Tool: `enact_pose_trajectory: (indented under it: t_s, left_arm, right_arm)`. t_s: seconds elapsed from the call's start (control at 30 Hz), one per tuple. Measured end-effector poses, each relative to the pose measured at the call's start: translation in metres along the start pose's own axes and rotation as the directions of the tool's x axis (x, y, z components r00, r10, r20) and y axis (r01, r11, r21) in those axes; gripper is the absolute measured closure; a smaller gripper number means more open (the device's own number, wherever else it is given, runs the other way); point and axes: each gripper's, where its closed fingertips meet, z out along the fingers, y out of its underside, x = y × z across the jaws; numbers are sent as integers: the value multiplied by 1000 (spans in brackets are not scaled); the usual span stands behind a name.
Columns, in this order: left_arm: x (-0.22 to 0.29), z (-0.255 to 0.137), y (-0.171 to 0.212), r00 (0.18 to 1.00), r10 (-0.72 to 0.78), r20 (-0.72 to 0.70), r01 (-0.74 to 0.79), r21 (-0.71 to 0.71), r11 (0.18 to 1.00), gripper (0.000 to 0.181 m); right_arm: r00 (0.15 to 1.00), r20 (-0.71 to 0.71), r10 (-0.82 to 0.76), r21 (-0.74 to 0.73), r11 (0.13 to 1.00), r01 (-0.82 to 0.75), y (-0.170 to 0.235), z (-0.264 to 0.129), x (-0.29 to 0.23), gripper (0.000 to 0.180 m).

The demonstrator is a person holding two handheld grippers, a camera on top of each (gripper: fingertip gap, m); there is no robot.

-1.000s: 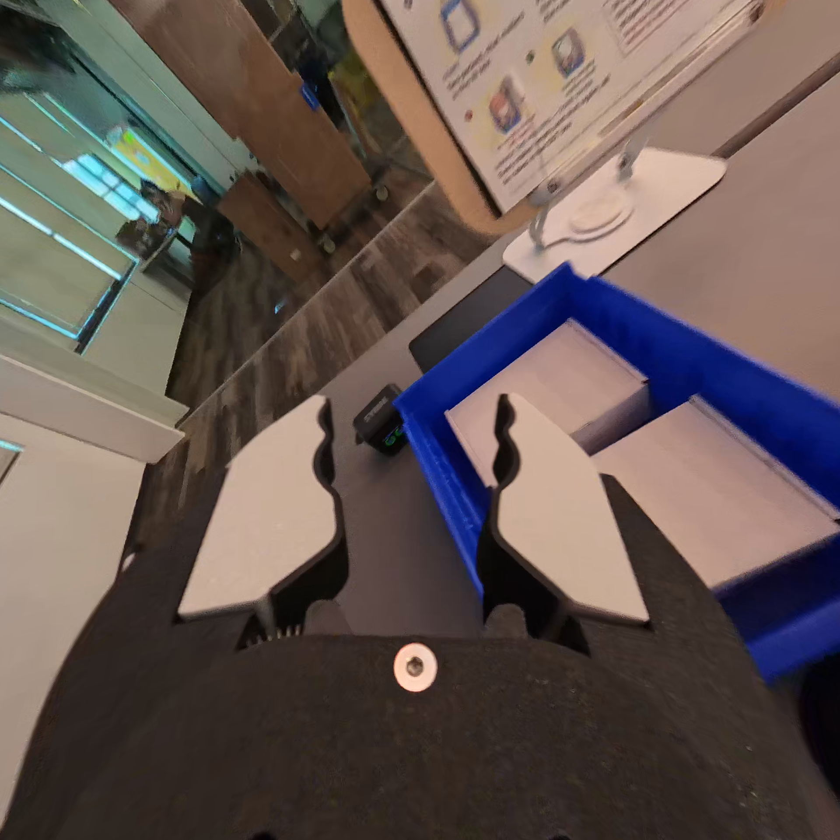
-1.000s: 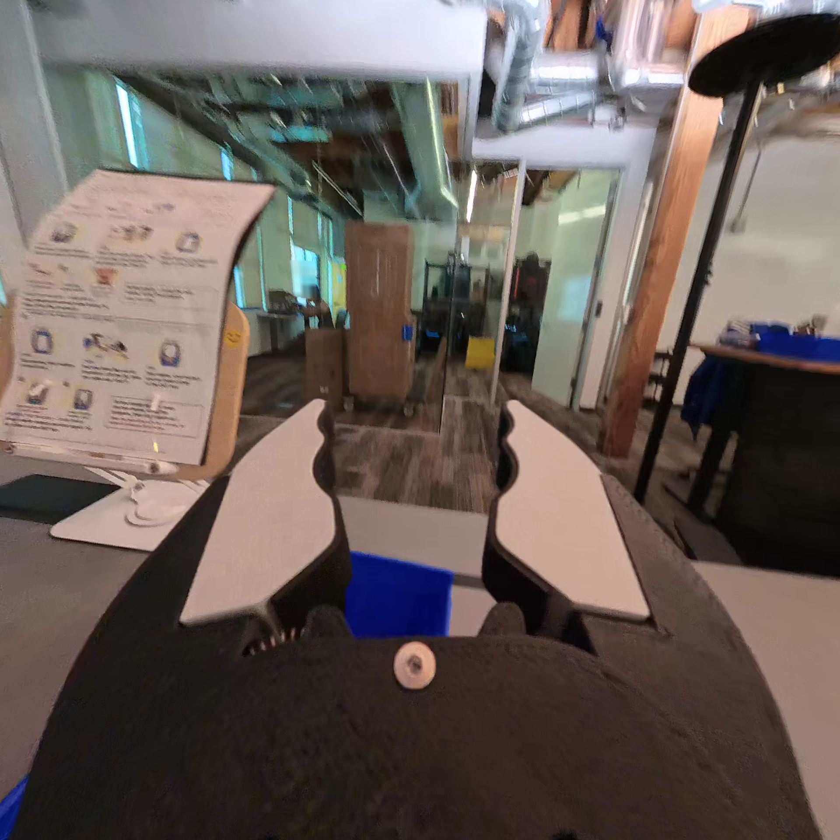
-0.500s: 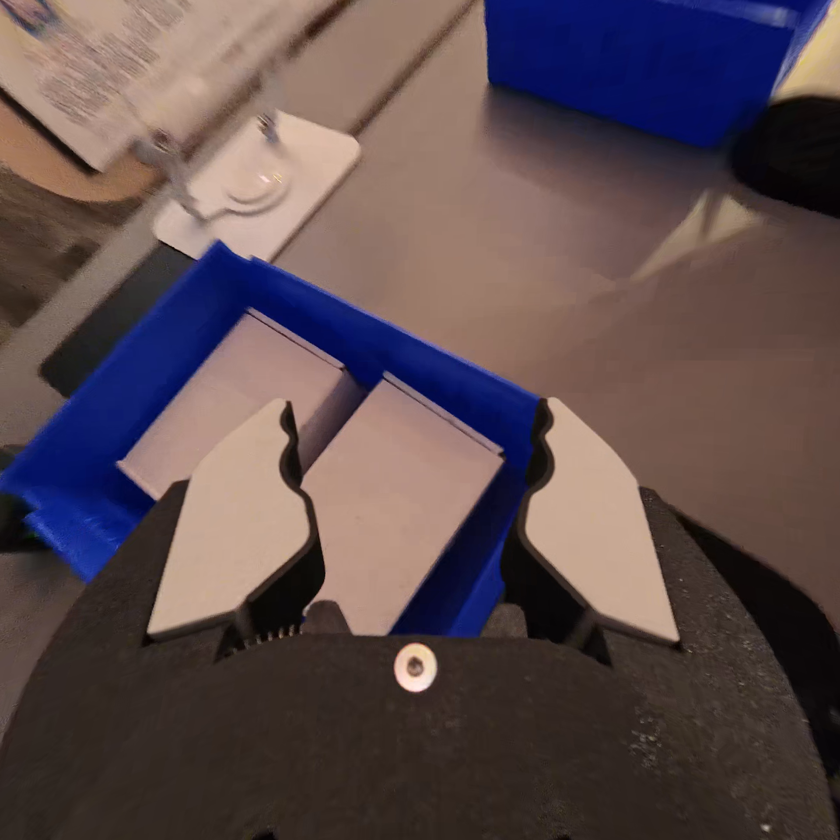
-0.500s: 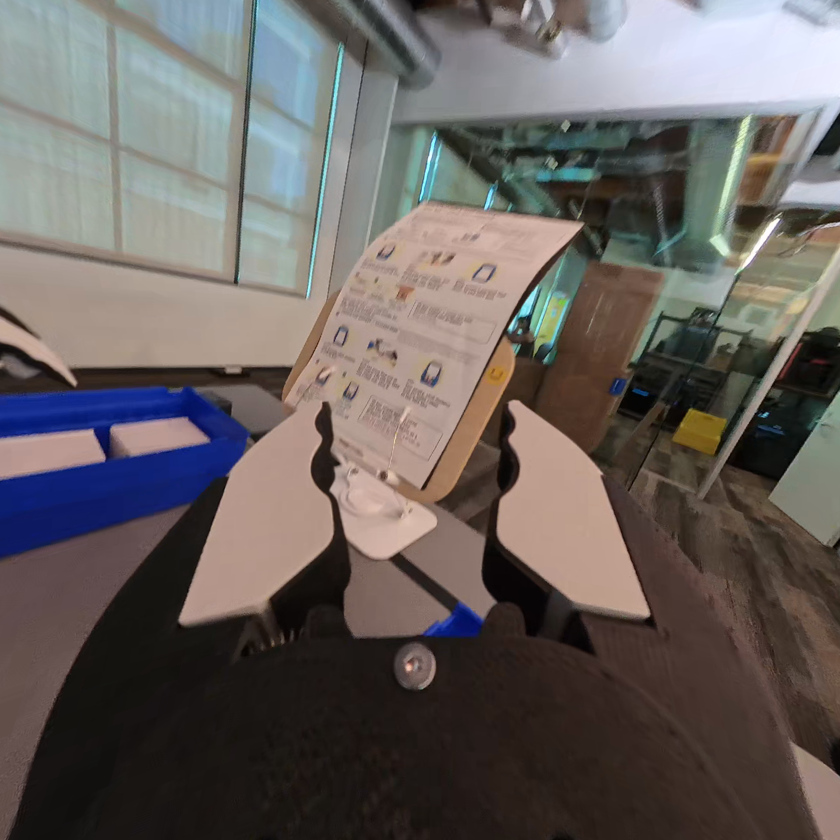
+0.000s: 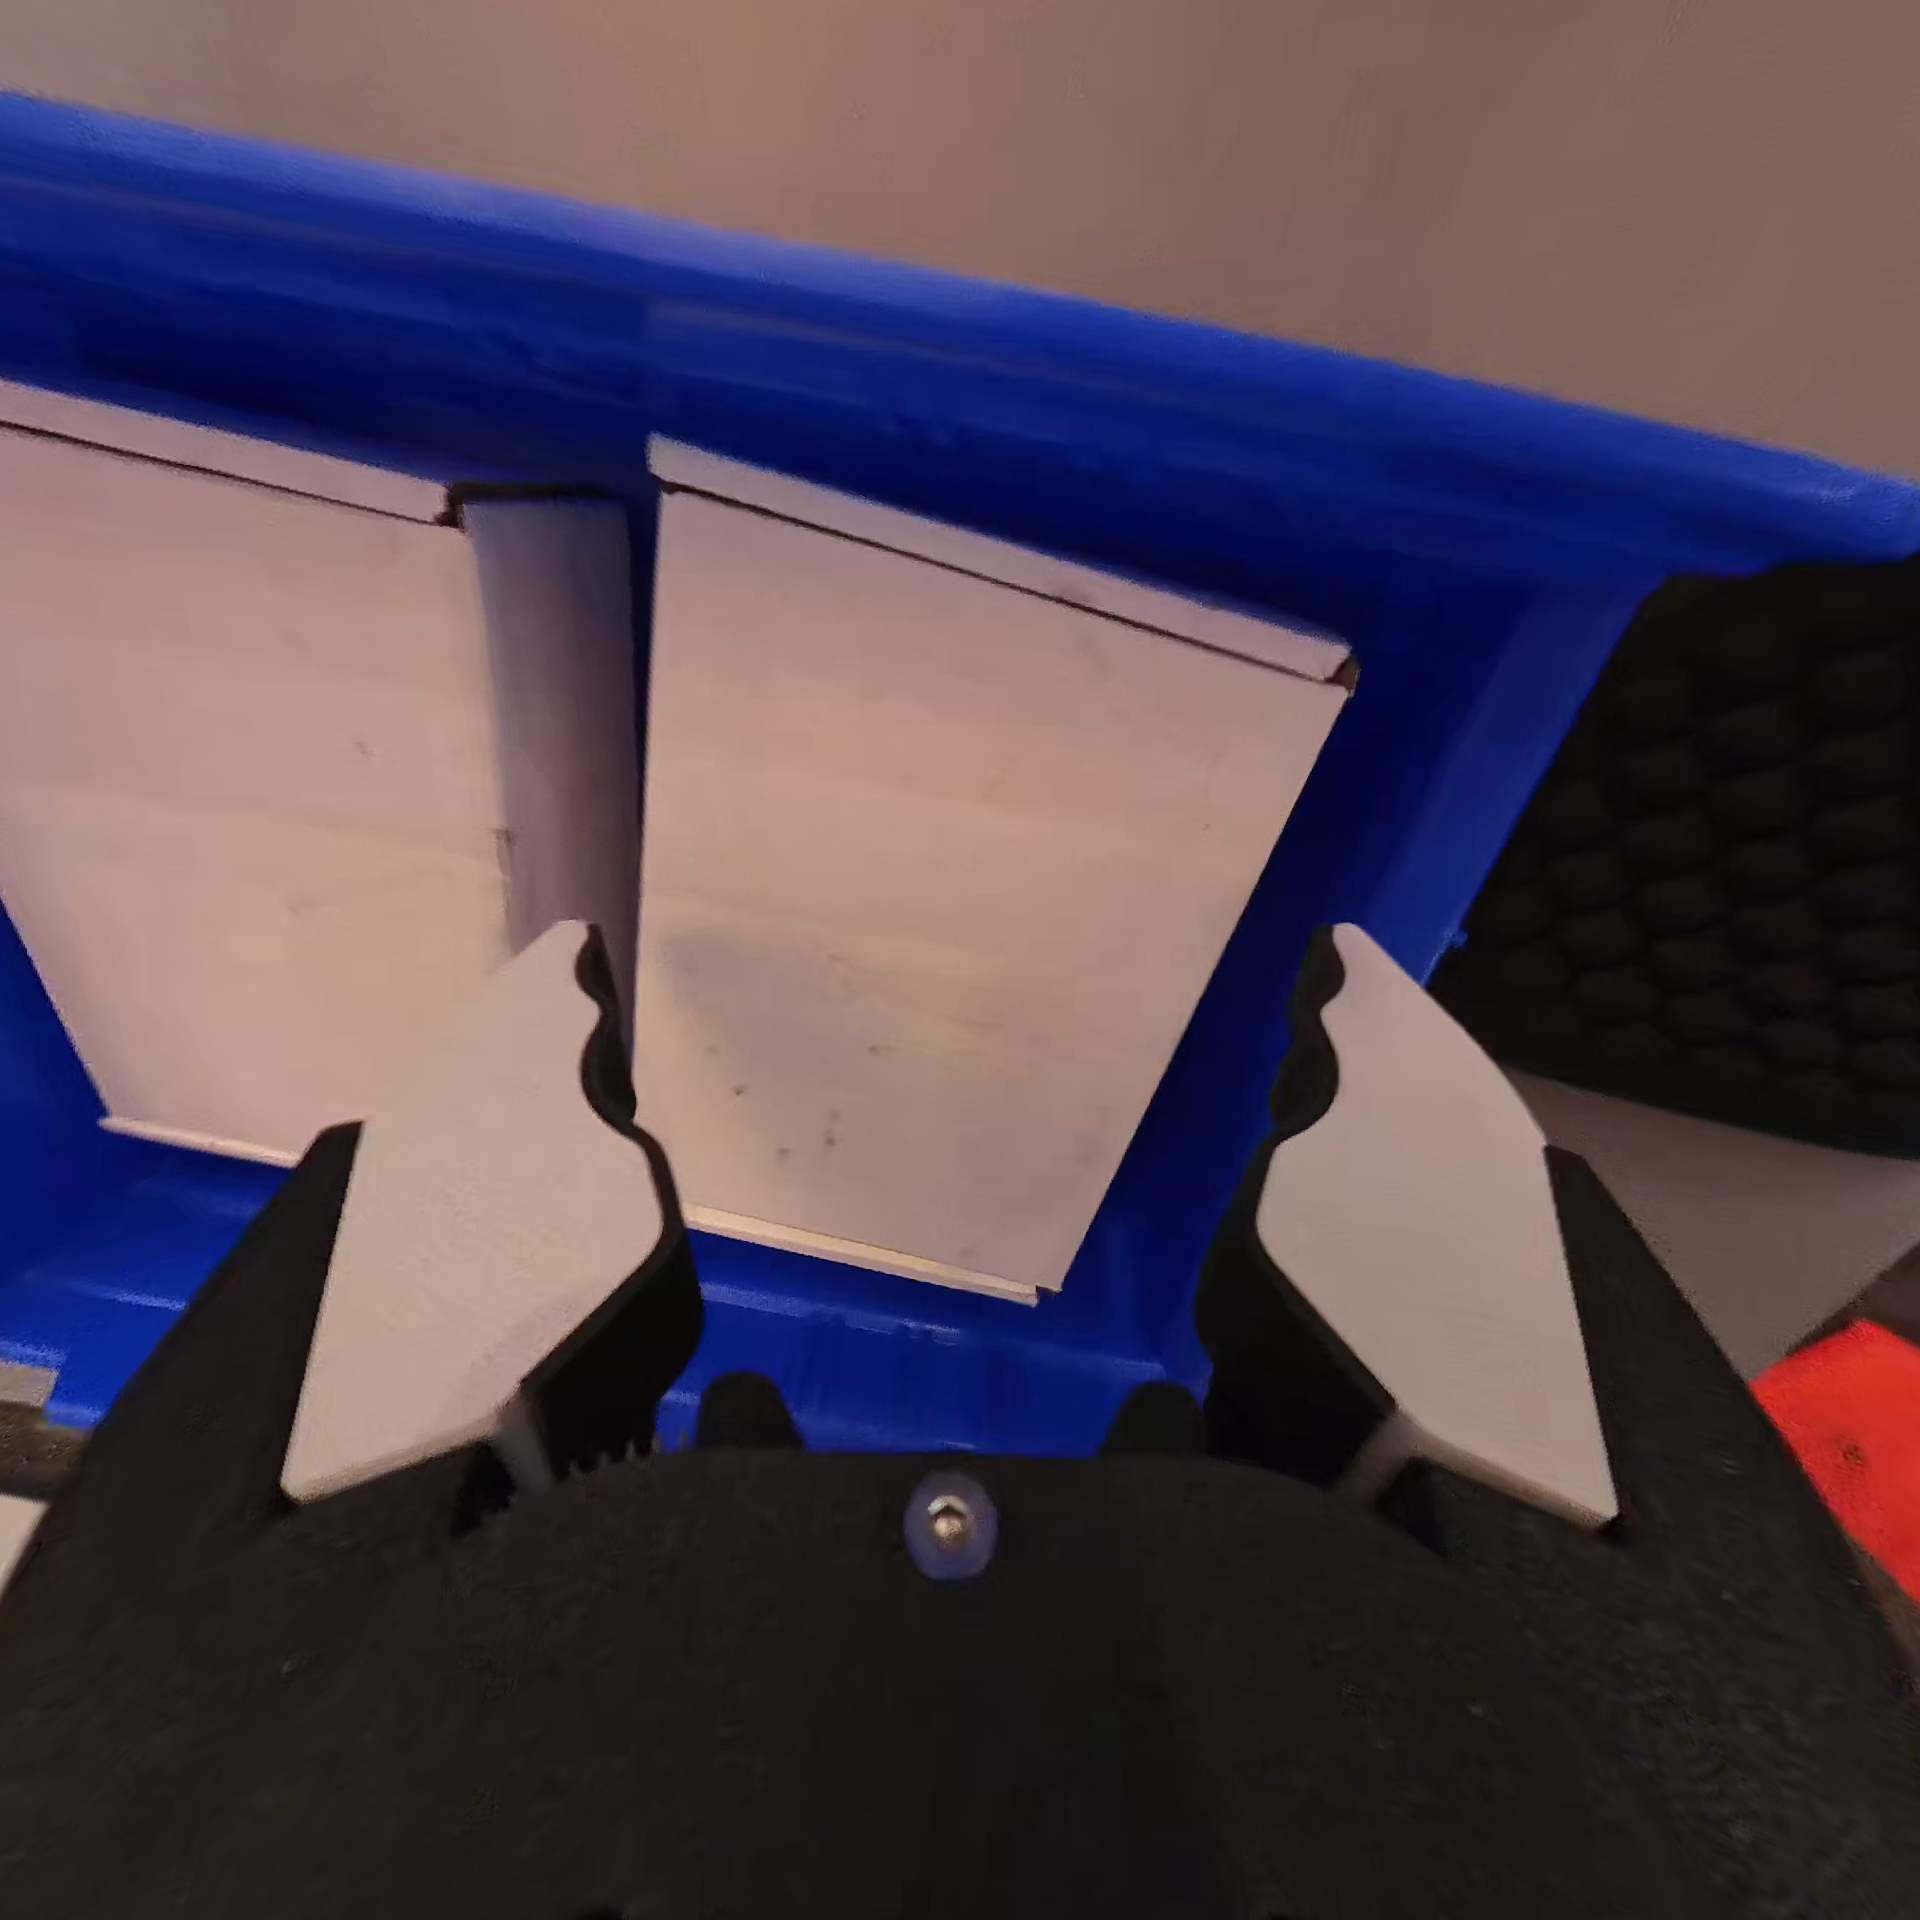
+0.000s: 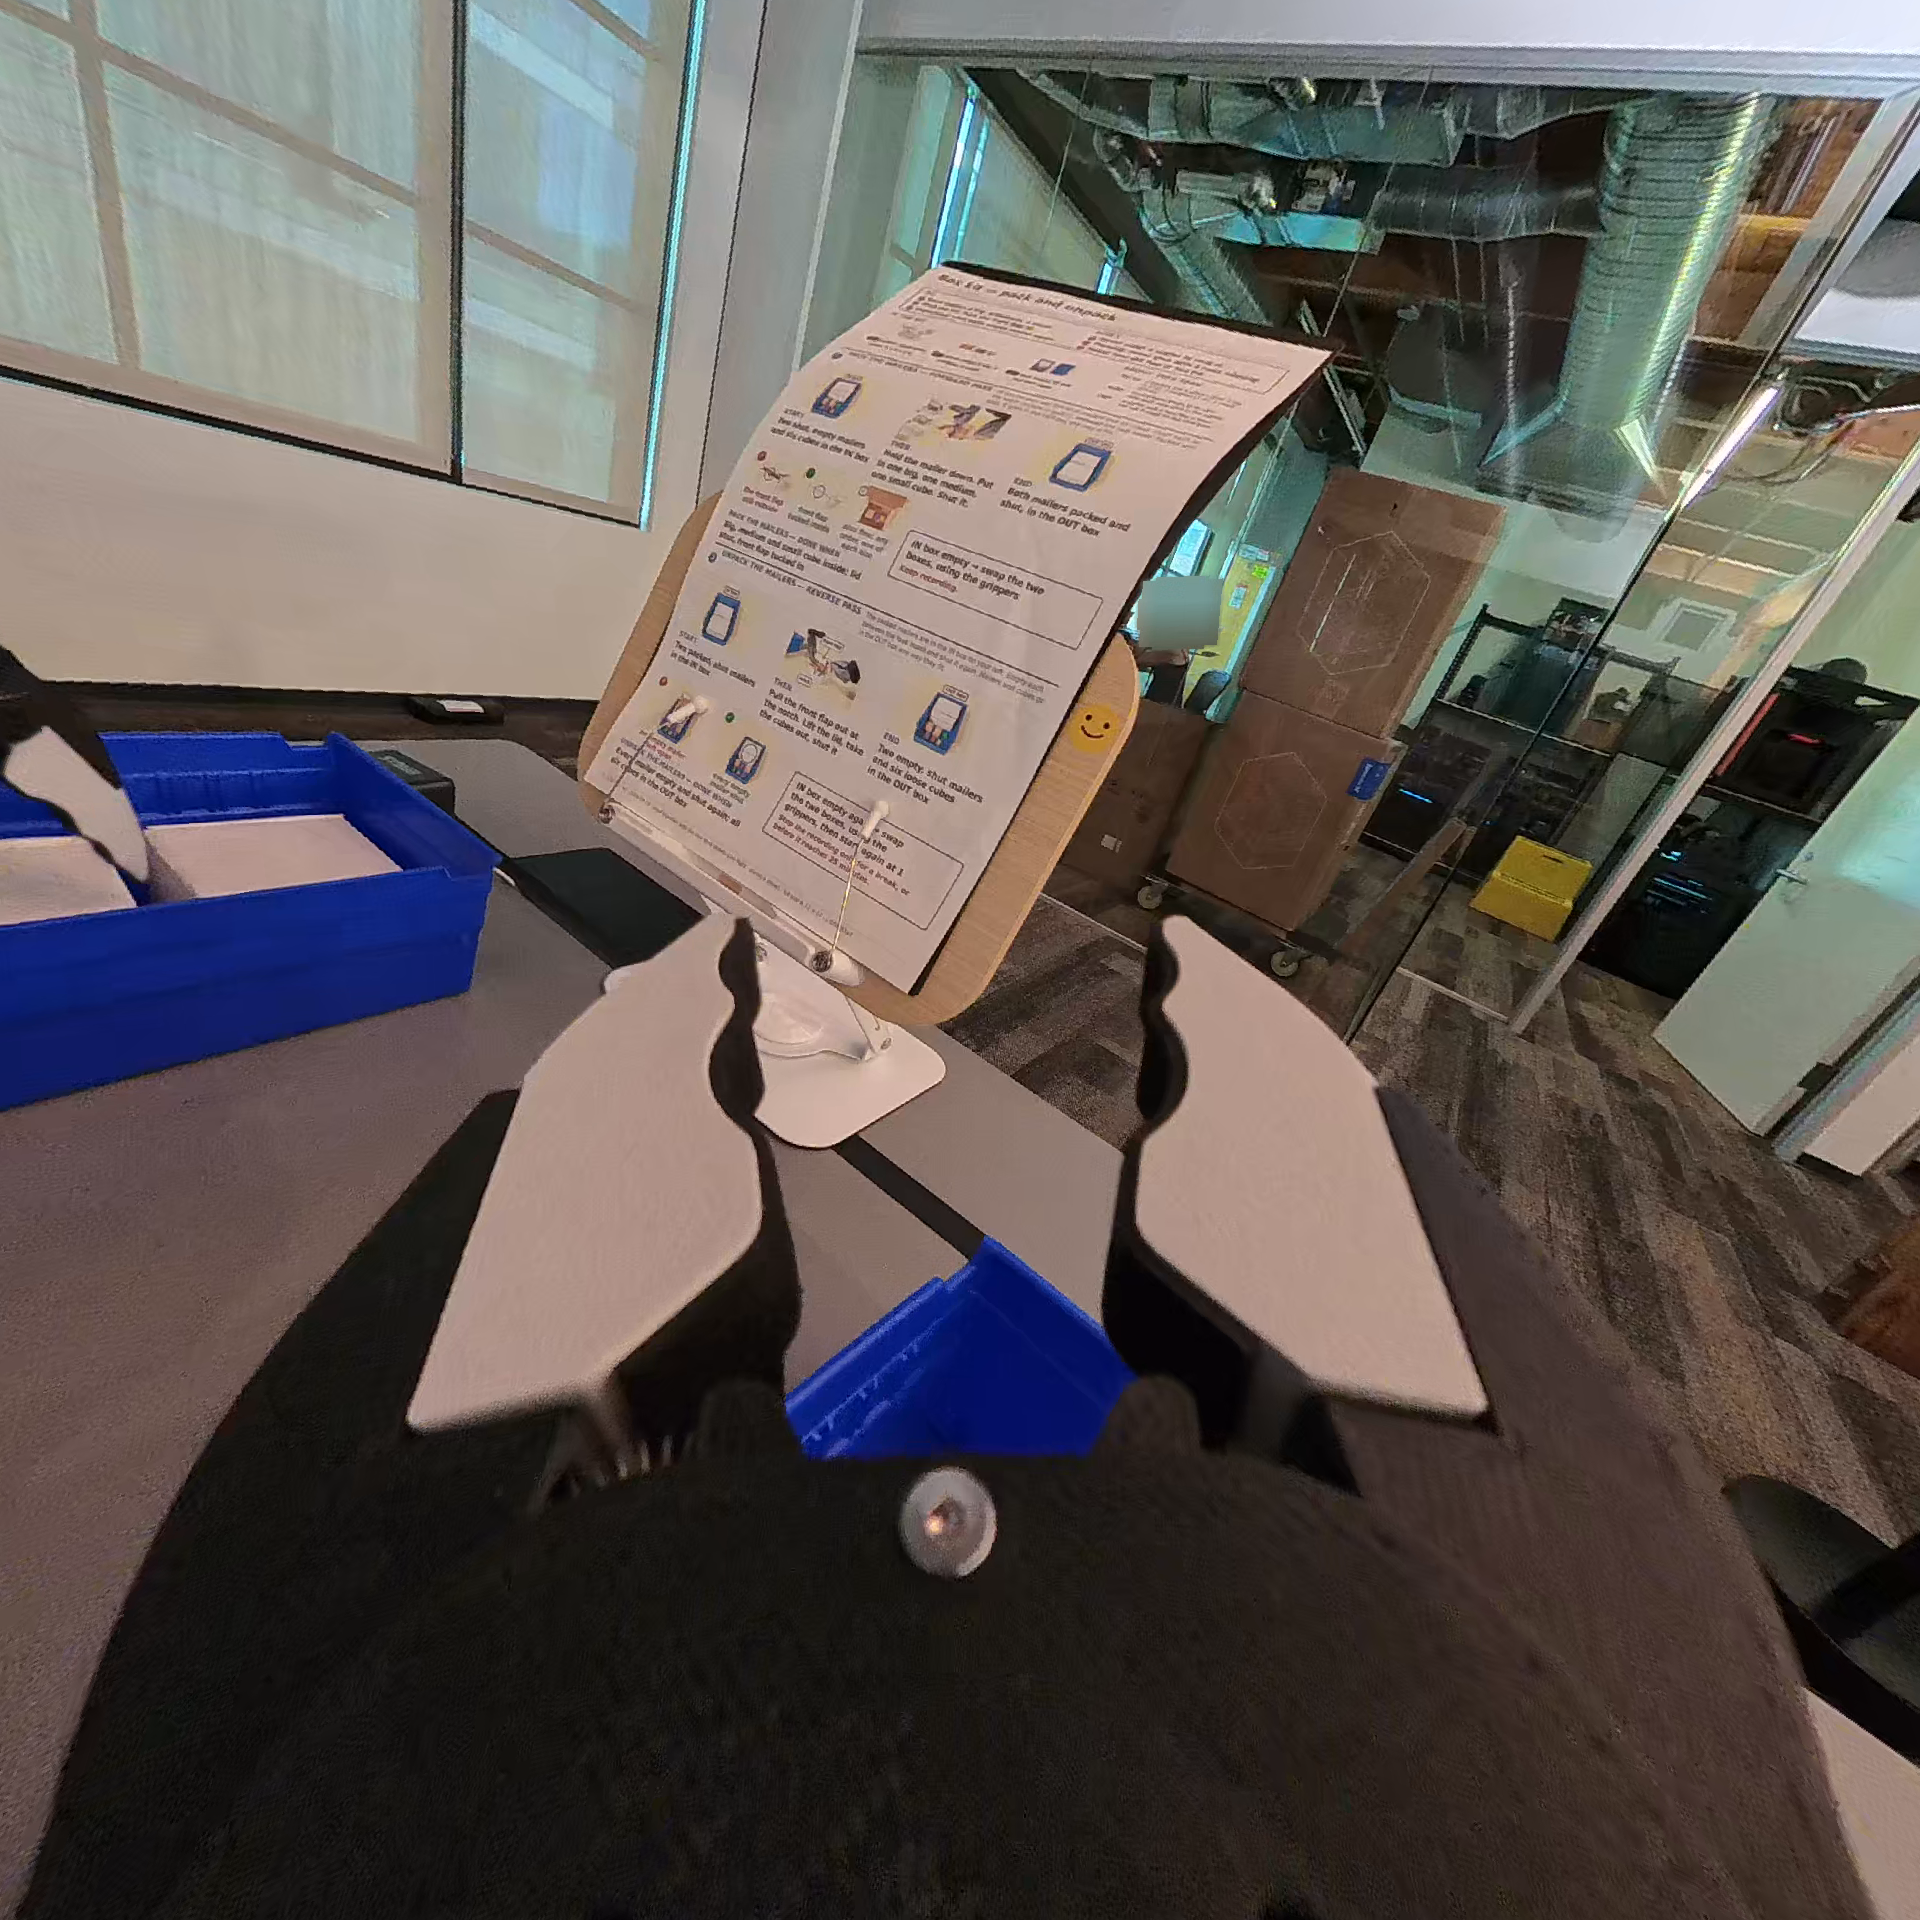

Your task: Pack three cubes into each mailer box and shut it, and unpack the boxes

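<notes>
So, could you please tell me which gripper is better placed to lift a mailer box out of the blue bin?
The left gripper: its jaws are open, straddling the nearer white mailer box in the blue bin. The right gripper, also open, points away toward the instruction sheet.

Dim, warm light and motion blur soften the left wrist view, smearing the blue bin [image 5: 935, 353] rim. The right wrist view is sharp and daylit from the windows [image 6: 312, 208], with wide-angle bending at its edges.
</notes>
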Motion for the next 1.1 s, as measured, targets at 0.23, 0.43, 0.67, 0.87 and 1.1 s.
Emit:
enact_pose_trajectory:
  t_s: [0.23,0.43,0.67,0.87,1.1]
  left_arm:
    - [2,18,3,998,15,-65,-19,-54,998,52]
    - [-3,31,13,998,34,-58,-40,-97,994,46]
    - [-3,42,12,998,36,-53,-40,-63,997,40]
    - [-3,41,14,998,33,-58,-38,-87,996,41]
    - [-4,40,16,999,-8,-53,2,-117,993,42]
  right_arm:
    - [1000,6,0,-28,1000,0,6,1,1,108]
    - [1000,27,-16,-67,998,17,15,8,-4,108]
    - [999,40,-29,-102,994,33,22,11,-7,109]
    - [998,52,-36,-118,992,42,26,13,-10,111]
    - [997,66,-44,-121,991,51,27,14,-13,113]
